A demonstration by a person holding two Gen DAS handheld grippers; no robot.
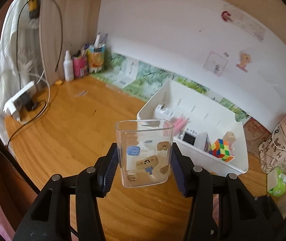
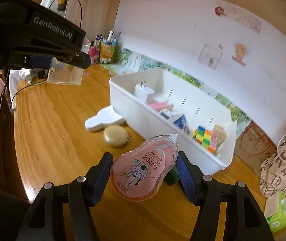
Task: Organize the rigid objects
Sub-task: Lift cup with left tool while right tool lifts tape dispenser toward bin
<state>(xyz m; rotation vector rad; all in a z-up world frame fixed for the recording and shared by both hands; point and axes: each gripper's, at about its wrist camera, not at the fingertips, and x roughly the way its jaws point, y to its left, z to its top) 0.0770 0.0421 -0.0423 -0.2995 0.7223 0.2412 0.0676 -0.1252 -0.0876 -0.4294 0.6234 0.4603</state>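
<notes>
My left gripper point(image 1: 144, 166) is shut on a clear square plastic cup point(image 1: 144, 152) with bear stickers and holds it upright above the wooden desk. The same cup point(image 2: 66, 71) and the left gripper point(image 2: 70, 57) show at the upper left of the right wrist view. My right gripper point(image 2: 144, 172) is shut on a pink correction tape dispenser point(image 2: 143, 170) with an astronaut print, held above the desk beside the white divided bin point(image 2: 134, 112). The bin point(image 1: 209, 154) holds a Rubik's cube point(image 1: 222, 149), pink items and a white charger point(image 2: 144, 91).
A round gold case point(image 2: 115, 136) and a white flat object point(image 2: 102, 120) lie on the desk left of the bin. A small green item point(image 2: 171, 175) sits under the right gripper. Bottles and cartons point(image 1: 86, 63) stand at the back left. A bag point(image 2: 279, 170) and green wipes pack point(image 2: 277, 217) lie right.
</notes>
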